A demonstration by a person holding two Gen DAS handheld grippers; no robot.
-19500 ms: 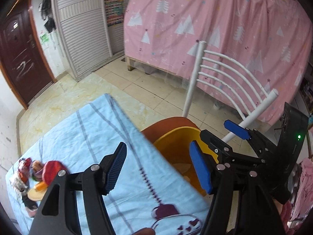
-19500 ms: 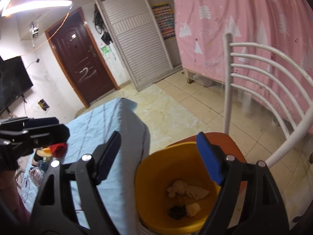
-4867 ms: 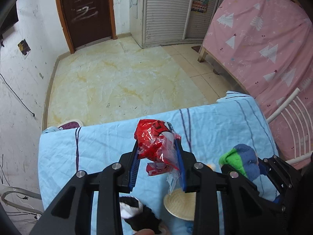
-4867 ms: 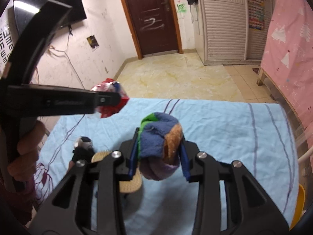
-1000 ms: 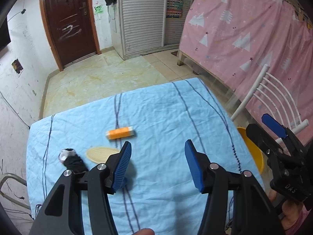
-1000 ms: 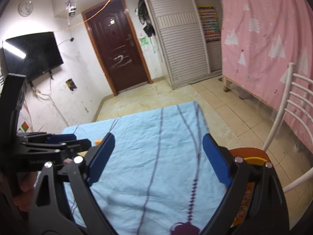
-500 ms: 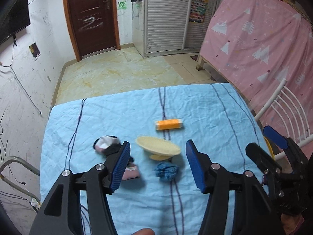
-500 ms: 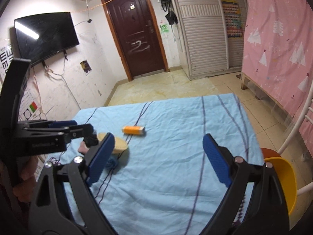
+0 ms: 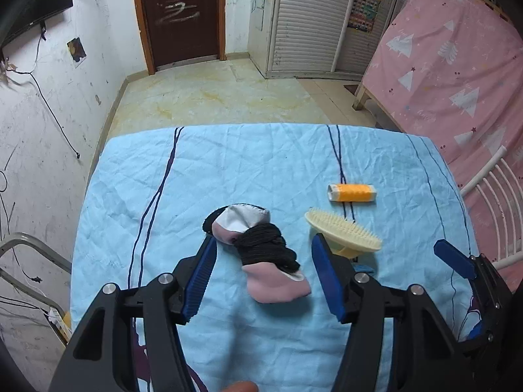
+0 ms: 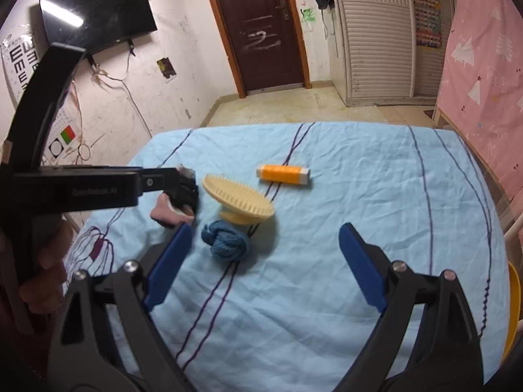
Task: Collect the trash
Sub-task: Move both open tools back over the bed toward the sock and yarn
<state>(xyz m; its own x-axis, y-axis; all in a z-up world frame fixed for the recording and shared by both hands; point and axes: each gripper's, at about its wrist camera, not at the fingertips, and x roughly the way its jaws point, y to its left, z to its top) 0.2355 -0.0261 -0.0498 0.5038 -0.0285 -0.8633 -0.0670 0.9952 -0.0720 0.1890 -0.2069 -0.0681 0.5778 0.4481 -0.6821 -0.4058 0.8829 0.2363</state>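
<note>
A rolled pink, white and black sock bundle (image 9: 261, 248) lies on the blue cloth, and my left gripper (image 9: 263, 277) is open right around its near end. The bundle also shows in the right wrist view (image 10: 176, 202), partly hidden by the left gripper. A blue yarn knot (image 10: 225, 241) lies just ahead of my open, empty right gripper (image 10: 261, 261). A cream brush (image 9: 343, 233) and an orange tube (image 9: 351, 192) lie further right; the brush (image 10: 238, 199) and the tube (image 10: 282, 173) also show in the right wrist view.
The table carries a light blue cloth (image 9: 261, 163) with dark stripes. A yellow bin rim (image 10: 513, 310) shows past the table's right edge. A white chair (image 9: 493, 189) stands at the right, by a pink curtain (image 9: 457, 65). A metal frame (image 9: 29, 261) stands at the left.
Both grippers have swung left and closer to the table items. The left gripper now straddles the sock bundle, and the right gripper has come near the blue yarn knot. Both stay open.
</note>
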